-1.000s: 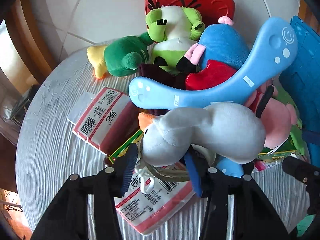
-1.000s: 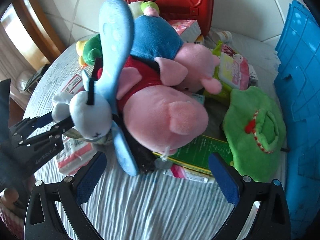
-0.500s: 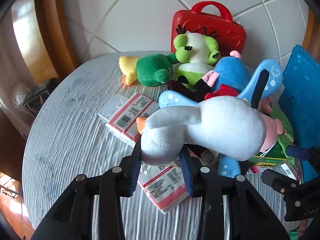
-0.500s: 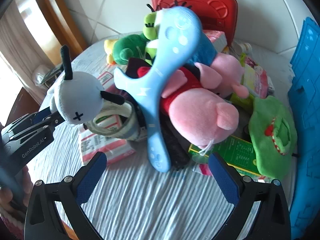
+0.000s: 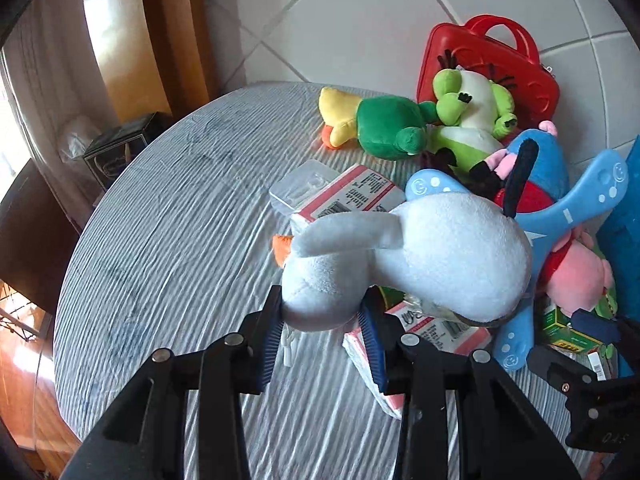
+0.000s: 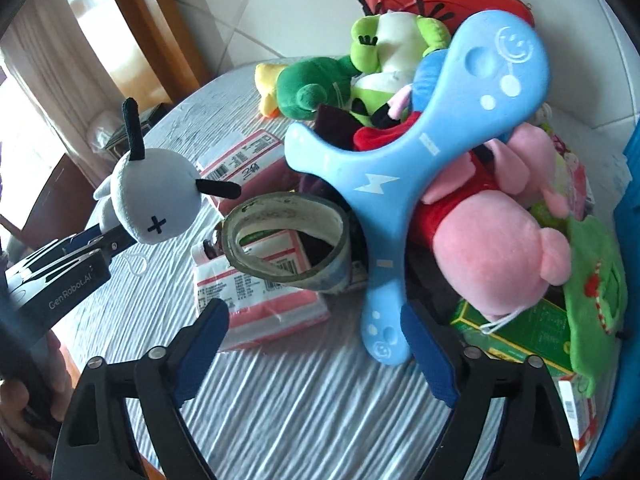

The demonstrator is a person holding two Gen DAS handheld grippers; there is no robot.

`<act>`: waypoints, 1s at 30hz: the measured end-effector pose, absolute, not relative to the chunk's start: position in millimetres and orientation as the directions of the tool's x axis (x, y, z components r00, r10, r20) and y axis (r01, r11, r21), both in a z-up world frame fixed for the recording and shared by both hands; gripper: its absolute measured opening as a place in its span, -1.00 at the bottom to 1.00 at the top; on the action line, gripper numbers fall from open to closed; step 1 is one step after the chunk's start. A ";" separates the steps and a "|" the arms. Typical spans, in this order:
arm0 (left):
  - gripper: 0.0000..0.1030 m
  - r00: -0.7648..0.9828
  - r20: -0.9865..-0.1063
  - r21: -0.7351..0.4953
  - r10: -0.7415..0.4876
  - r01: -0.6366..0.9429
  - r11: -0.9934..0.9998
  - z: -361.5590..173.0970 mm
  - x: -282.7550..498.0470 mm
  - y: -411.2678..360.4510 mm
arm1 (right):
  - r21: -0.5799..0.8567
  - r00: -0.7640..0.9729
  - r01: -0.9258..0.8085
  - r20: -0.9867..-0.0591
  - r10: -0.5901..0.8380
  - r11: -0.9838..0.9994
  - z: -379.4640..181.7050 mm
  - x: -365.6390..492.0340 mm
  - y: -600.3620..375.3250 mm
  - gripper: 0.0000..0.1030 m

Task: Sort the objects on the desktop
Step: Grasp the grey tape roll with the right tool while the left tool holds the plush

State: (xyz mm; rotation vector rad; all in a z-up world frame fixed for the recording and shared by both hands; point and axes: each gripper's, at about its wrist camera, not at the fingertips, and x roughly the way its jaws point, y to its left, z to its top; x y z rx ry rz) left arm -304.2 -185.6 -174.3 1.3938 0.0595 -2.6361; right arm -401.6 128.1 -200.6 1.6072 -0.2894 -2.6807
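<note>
My left gripper (image 5: 322,330) is shut on a pale grey plush toy (image 5: 420,252) with black ears and holds it above the round table (image 5: 180,240). The same toy (image 6: 154,196) shows at the left of the right wrist view, held clear of the pile. My right gripper (image 6: 316,344) is open and empty above the table's near side, facing a roll of tape (image 6: 288,240) and a blue three-armed plastic toy (image 6: 404,176). The pile holds a pink pig plush (image 6: 492,248), a green frog plush (image 6: 384,52) and a dark green plush (image 6: 308,88).
A red toy case (image 5: 488,68) stands at the back of the pile. Red-and-white packets (image 6: 256,292) lie under the tape roll. A green box (image 6: 520,336) and a green pouch (image 6: 596,280) lie at the right. A blue panel (image 5: 624,240) borders the right side.
My left gripper has lifted the grey plush off the pile and drawn it back to the left. The tape roll beneath it now shows. My right gripper has pulled back a little.
</note>
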 end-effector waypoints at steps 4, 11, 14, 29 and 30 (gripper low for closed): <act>-0.30 -0.529 -0.834 0.057 -0.156 0.199 -0.978 -190.9 -313.4 -202.5 | 0.157 -0.462 -0.084 -0.881 -0.101 -0.984 -216.4 -415.6 127.3 0.92; -0.29 -0.497 -0.853 0.053 -0.160 0.223 -0.973 -207.0 -311.4 -215.2 | 0.201 -0.435 -0.056 -0.887 -0.157 -0.978 -236.5 -434.3 118.3 0.92; -0.29 -0.491 -0.853 0.058 -0.177 0.248 -0.967 -207.7 -306.0 -224.8 | 0.241 -0.428 0.015 -0.876 -0.224 -0.970 -234.1 -436.2 95.3 0.94; -0.29 -0.474 -0.850 0.032 -0.229 0.389 -0.921 -223.5 -280.6 -193.6 | 0.170 -0.447 0.086 -0.874 -0.191 -0.982 -237.6 -431.3 125.9 -0.12; -0.29 -0.473 -0.848 0.025 -0.239 0.416 -0.909 -224.4 -278.6 -191.1 | 0.176 -0.445 0.106 -0.872 -0.205 -0.979 -240.7 -433.2 129.2 -0.12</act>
